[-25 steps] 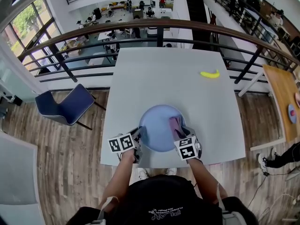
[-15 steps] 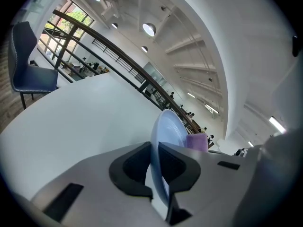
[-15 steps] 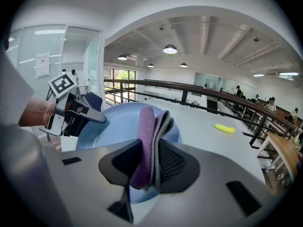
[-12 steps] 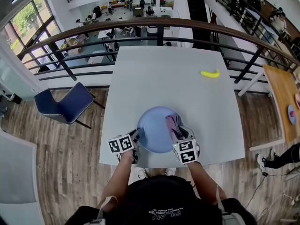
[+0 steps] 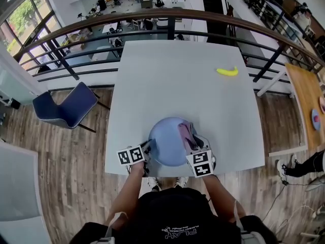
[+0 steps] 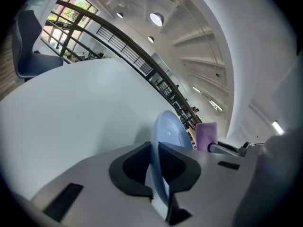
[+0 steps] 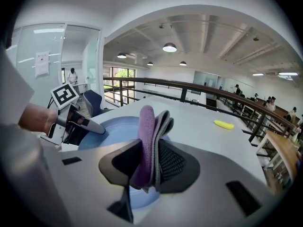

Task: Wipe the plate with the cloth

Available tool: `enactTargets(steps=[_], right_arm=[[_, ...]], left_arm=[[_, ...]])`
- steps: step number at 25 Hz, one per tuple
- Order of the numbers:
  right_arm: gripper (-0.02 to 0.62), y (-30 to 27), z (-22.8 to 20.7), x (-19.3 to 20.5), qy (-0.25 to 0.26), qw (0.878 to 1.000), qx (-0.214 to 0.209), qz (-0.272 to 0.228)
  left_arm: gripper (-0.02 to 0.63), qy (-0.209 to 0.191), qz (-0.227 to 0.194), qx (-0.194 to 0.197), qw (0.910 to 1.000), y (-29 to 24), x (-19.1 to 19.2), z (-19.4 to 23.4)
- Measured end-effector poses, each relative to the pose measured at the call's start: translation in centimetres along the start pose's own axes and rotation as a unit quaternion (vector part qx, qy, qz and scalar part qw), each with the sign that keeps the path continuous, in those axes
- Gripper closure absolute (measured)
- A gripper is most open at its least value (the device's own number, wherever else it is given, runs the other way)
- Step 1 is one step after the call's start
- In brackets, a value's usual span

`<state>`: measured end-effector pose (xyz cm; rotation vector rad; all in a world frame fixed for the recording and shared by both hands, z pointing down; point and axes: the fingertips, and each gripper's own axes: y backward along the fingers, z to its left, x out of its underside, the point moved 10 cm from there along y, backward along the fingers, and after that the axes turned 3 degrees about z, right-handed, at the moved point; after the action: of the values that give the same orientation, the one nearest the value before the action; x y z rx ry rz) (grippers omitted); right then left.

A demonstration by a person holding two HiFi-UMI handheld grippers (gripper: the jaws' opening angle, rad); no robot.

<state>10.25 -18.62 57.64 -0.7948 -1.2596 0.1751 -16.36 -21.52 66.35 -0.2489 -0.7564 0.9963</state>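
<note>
While cloth (image 5: 185, 132) overhangs it, left tool (image 5: 150, 148) grips plate (image 5: 166, 144).

The head view looks steeply down from above the near edge of the table (image 5: 172, 80), while each gripper view sits low and close behind its own jaws, the left angled far-right, the right far-left, all three sharing the plate (image 5: 163, 142) and cloth (image 5: 184, 132)

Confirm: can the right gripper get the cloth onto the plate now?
Probably yes: right gripper holds the cloth just over the plate, nothing between; left gripper grips only the rim.
</note>
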Motion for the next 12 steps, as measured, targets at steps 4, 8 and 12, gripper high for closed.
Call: enactTargets(steps=[4,8,12], right_arm=[[0.483,-0.1,0.2,1.1,-0.011,1.000,0.002,0.012],[0.483,-0.5,0.2,2.2,-0.015,1.000,0.005,0.020],[0.483,-0.8,0.8,2.9,-0.017,0.999,-0.012,0.031]], left_arm=[[0.563,0.021,0.014,-0.003,0.9997,-0.5,1.5,0.9],[0.563,0.027,0.029,-0.013,0.9991,-0.9,2.4,1.8],[0.561,0.031,0.044,-0.023,0.9983,-1.5,3.2,2.1]])
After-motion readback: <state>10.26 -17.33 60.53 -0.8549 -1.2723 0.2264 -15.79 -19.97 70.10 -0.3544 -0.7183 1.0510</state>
